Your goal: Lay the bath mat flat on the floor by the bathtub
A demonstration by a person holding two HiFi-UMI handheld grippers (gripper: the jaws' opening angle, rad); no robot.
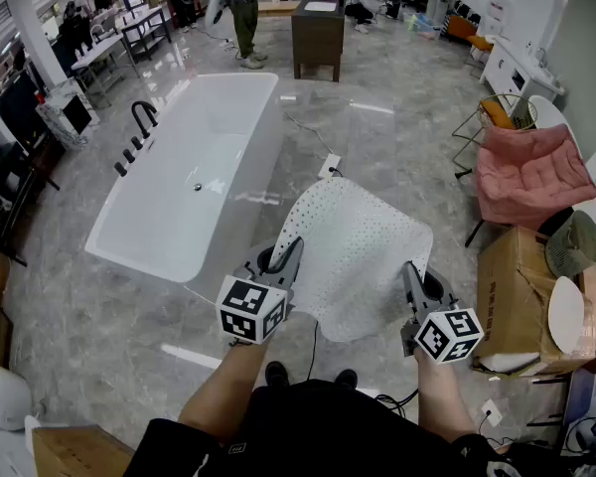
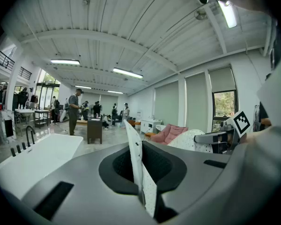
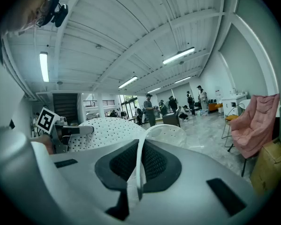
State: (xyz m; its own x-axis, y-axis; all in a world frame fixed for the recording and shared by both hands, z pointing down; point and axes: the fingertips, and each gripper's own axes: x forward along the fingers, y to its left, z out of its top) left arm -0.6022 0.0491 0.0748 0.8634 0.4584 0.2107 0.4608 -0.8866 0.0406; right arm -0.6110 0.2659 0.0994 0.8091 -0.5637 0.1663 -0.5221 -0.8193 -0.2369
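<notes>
1. Where it hangs above the grey tiled floor (image 1: pixel 377 117), the white dotted bath mat (image 1: pixel 353 256) is just right of the bathtub (image 1: pixel 194 192), off its near right corner. It is spread out but lifted clear of the tiles, and its near edge sags between the two held corners.
2. The left gripper (image 1: pixel 291 249) is clamped on the mat corner nearer the bathtub. In the left gripper view its jaws are pressed together on the thin edge, which stands upright between them.
3. The right gripper (image 1: pixel 409 271) is clamped on the corner farther from the bathtub, with its jaws closed on the mat's edge, which curls upward.
4. A black faucet (image 1: pixel 142 117) and a row of small black knobs sit on the bathtub's left rim.
5. A white socket plate (image 1: pixel 330 165) with a thin cable lies on the floor right of the bathtub.
6. Well to the right of the bathtub are a pink chair (image 1: pixel 531 172) and a cardboard box (image 1: pixel 517 296).
7. Beyond the bathtub's far end stands a dark cabinet (image 1: pixel 318 33), with several people around it.
</notes>
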